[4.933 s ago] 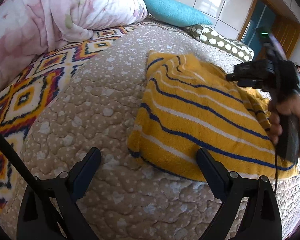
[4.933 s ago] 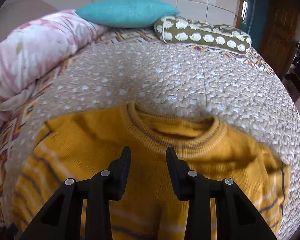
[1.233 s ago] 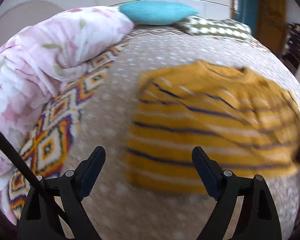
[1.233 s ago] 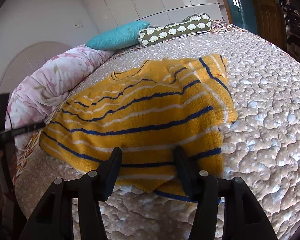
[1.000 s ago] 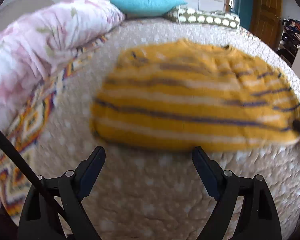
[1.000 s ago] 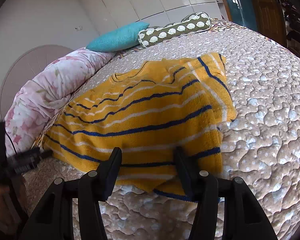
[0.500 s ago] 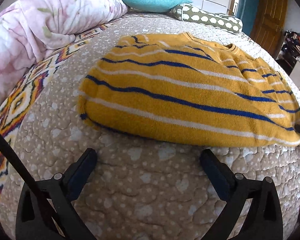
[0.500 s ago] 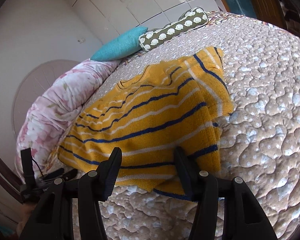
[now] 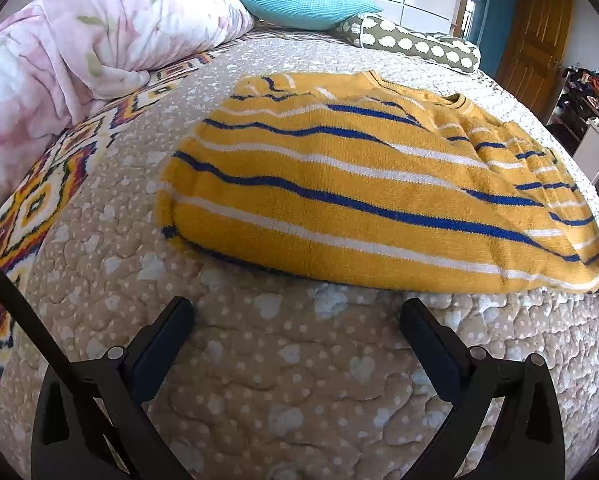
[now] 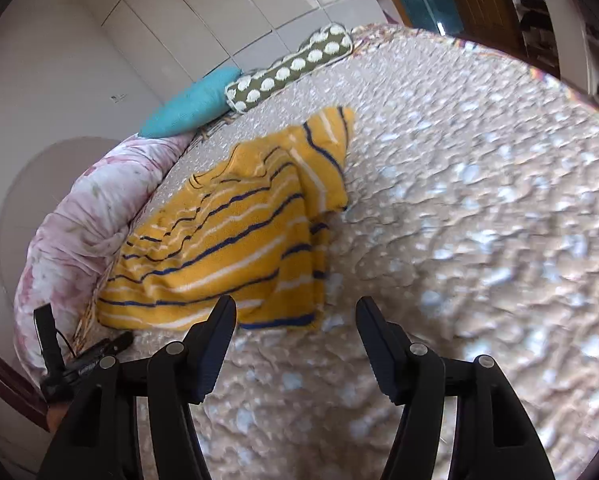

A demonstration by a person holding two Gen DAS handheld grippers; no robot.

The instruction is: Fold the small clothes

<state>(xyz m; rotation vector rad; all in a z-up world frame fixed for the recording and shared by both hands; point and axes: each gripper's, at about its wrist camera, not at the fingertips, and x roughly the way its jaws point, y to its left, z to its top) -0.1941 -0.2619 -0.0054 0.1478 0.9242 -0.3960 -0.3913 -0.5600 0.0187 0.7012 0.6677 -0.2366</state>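
Sweater (image 9: 363, 200) in yellow with blue and white stripes (folded, neckline toward the pillows) is spread on the quilted bedspread (image 9: 283, 392), filling the centre of the left wrist view. Left gripper (image 9: 295, 320) is held wide apart, nothing between its jaws. Right gripper (image 10: 295, 320) is opening over bare quilt, lower centre, clear of the hem.

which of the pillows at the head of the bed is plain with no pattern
The turquoise pillow: one solid colour. The long olive pillow beside it is covered in white spots, and the pink bedding at the side has a floral print.
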